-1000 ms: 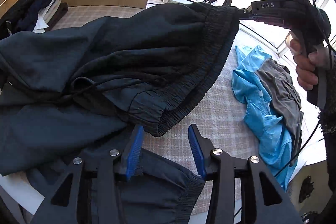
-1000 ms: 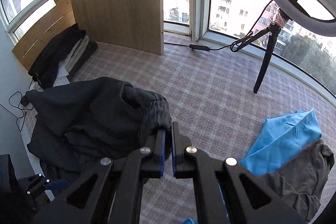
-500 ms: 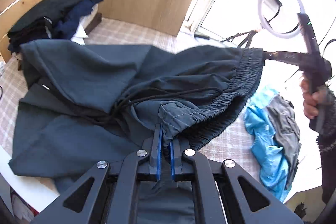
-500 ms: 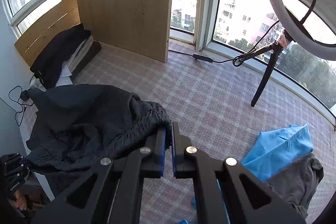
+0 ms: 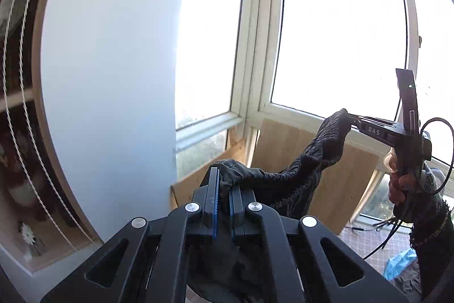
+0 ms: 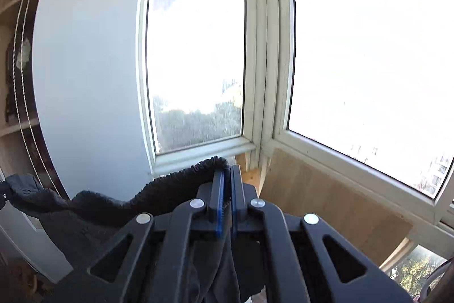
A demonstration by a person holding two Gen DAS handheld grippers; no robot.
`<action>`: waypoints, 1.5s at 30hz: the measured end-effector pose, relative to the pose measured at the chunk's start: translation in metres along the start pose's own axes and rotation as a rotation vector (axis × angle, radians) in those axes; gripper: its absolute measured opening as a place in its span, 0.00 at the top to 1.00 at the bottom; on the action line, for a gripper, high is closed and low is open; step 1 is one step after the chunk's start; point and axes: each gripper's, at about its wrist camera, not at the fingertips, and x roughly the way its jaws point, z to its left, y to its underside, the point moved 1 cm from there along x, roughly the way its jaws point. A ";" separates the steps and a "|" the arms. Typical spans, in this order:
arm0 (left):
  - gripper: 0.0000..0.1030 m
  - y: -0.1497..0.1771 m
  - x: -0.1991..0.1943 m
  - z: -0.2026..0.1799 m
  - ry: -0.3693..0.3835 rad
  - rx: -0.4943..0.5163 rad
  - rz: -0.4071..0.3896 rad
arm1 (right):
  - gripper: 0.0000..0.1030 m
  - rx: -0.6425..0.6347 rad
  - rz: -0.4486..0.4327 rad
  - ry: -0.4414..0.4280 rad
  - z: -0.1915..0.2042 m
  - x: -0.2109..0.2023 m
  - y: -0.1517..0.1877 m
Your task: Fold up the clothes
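Both our claws pinch the dark trousers [image 5: 298, 178] aloft — left gripper [image 5: 223, 189] clamped on a bunched edge, right gripper [image 6: 226, 189] on the elastic waistband [image 6: 176, 183], which sags between them before the window [image 6: 198, 61] and wooden panel [image 5: 334, 189].

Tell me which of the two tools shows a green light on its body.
The right tool, seen from the left wrist camera pinching the dark garment: a green dot glows on its upright rear part. The left tool shows none.
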 end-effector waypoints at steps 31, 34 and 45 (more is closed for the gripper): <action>0.95 0.453 -0.094 -0.567 1.218 0.477 0.853 | 0.96 0.446 0.563 0.620 -0.423 -0.376 0.480; 0.95 0.464 -0.117 -0.600 1.320 0.524 0.891 | 0.96 0.495 0.579 0.686 -0.439 -0.415 0.497; 0.86 0.492 -0.115 -0.638 1.335 0.671 0.946 | 0.96 0.527 0.737 0.904 -0.465 -0.455 0.568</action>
